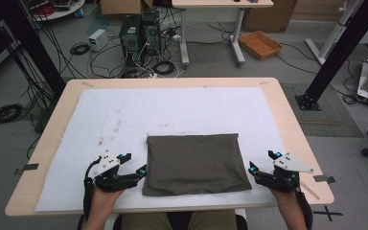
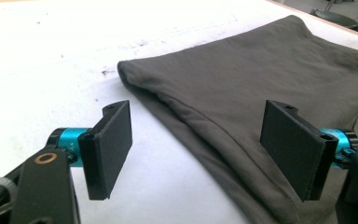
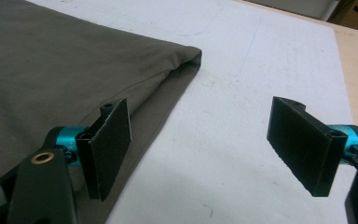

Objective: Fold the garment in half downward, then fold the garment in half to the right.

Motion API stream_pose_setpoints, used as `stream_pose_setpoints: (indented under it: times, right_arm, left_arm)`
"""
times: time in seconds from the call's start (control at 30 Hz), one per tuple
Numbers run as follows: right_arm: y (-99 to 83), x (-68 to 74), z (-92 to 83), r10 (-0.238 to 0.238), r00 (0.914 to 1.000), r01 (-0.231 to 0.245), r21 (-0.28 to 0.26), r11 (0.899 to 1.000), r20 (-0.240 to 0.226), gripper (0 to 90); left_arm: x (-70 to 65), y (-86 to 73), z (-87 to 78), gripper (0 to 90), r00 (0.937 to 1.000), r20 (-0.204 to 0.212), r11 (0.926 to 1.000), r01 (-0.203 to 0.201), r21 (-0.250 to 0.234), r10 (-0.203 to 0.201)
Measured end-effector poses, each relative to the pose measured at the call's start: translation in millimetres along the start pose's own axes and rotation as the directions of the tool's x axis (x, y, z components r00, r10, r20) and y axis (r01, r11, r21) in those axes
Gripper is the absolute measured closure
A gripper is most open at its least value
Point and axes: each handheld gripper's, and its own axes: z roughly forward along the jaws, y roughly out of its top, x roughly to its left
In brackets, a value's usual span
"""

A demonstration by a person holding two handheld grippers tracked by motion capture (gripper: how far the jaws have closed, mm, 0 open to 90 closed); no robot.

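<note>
Grey-brown folded cloth [image 1: 196,164] lies flat on the white mat [image 1: 124,120], near edge. Left gripper [image 1: 133,164] and right gripper [image 1: 261,162] flank it, jaws spread, holding nothing.

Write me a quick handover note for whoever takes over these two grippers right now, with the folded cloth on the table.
Left gripper: jaws open, nothing between the pads, at the left edge of the folded dark olive cloth.
Right gripper: jaws open, holding nothing, at the cloth's right edge.
Cloth: lies flat as a neat rectangle on the white mat, near the person's side of the table.
Done: the cloth looks folded and is released.
Left: probably one more fold or moving it aside; that cannot be told from here.
</note>
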Motion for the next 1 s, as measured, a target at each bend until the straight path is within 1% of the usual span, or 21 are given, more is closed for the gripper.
stream_pose_setpoints:
  times: [0.13,0.23,0.3,0.37,0.6,0.73,0.83,0.93,1.0]
  right_arm:
    - [-1.0,-0.4,-1.2,-0.001,1.0,0.001,-0.005,1.0,0.0,21.5]
    - [-1.6,-1.9,-2.9,0.008,1.0,-0.008,-0.007,1.0,0.002,21.5]
    - [-1.6,-2.9,-3.2,0.004,1.0,-0.004,-0.011,1.0,0.005,21.6]
    - [-1.6,-4.1,-4.1,0.006,0.9999,-0.006,-0.013,1.0,0.011,21.5]
    - [-2.3,-2.9,-5.7,-0.001,1.0,0.001,-0.013,1.0,0.009,21.5]
    - [-2.7,-3.6,-6.0,0.008,0.9999,-0.007,-0.013,1.0,0.012,21.5]
    - [-2.5,-3.2,-5.9,0.005,0.9999,-0.005,-0.013,1.0,0.012,21.6]
    - [-2.5,-1.3,-5.0,0.002,0.9999,-0.002,-0.008,1.0,0.012,21.5]
    - [-3.1,-1.3,-4.9,0.003,0.9999,-0.003,-0.007,1.0,0.011,21.5]
  left_arm:
    - [1.6,0.7,-2.0,25.1,0.9999,-0.015,0.9998,0.008,-0.017,-0.008]
    - [2.2,0.9,-2.4,25.1,0.9998,-0.018,0.9997,0.012,-0.023,-0.012]
    - [2.1,1.0,-2.6,25.1,0.9997,-0.019,0.9995,0.013,-0.029,-0.013]
    - [2.3,1.2,-2.9,25.1,0.9998,-0.018,0.9995,0.009,-0.029,-0.009]
    - [1.2,2.3,-2.5,25.1,0.9997,-0.023,0.9995,0.005,-0.032,-0.006]
    - [0.0,1.9,-1.6,25.1,0.9998,-0.022,0.9998,-0.001,-0.022,0.0]
    - [-0.9,1.7,-1.1,25.1,0.9996,-0.027,0.9999,0.005,-0.013,-0.005]
    - [-5.2,2.2,1.6,25.1,0.9993,-0.033,0.9998,0.018,0.006,-0.018]
    - [-8.8,2.1,3.8,25.1,0.9989,-0.034,0.9991,0.034,0.026,-0.034]
